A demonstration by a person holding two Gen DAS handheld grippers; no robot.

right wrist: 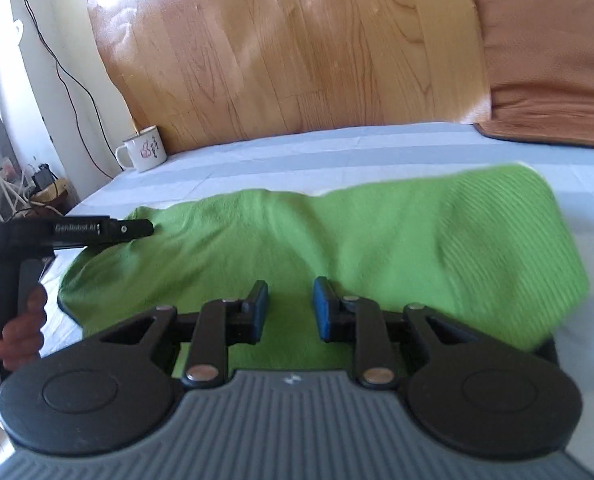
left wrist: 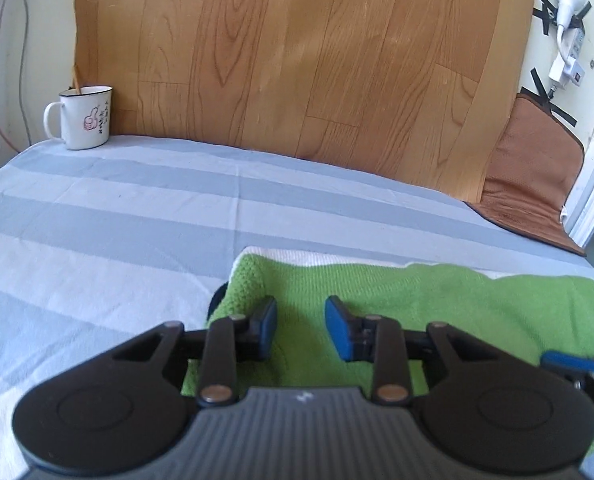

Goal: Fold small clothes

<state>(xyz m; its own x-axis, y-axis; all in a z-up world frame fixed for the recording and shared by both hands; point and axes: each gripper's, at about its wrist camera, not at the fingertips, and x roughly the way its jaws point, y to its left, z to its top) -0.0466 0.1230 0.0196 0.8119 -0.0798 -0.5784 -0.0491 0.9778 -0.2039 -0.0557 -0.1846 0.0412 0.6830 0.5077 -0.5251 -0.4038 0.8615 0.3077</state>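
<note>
Fingers (left wrist: 339,330) of the left gripper (left wrist: 301,330) stand partly open, blue pads apart with bare green knit showing between them, nothing clamped; the right gripper (right wrist: 290,312) reads the same, a narrow gap, pads clear of the cloth, empty. The green knit garment (right wrist: 337,240) lies across the near part of the striped bedsheet (left wrist: 117,220), already doubled over along its length, with a white layer (left wrist: 297,256) peeking out at its far edge. Judged handling: light, soft, limp, with a ribbed surface that should give the pads decent friction; it will sag and drag rather than hold shape, so a pinch wants to catch all layers at an edge or corner, not the flat middle where the pads would only skid. The near hem at each end looks like the sensible place for each gripper. Surroundings: an enamel mug (left wrist: 83,118) sits at the far left corner of the bed, well apart from the garment; a wood-grain panel (left wrist: 297,60) leans against the wall behind; a brown mat (right wrist: 549,64) rests at the far right. Nothing lies on the garment. In the right view the left gripper's body and the person's hand (right wrist: 21,328) sit just beside the garment's left end, so the two tools could crowd each other if both go for the same side.
</note>
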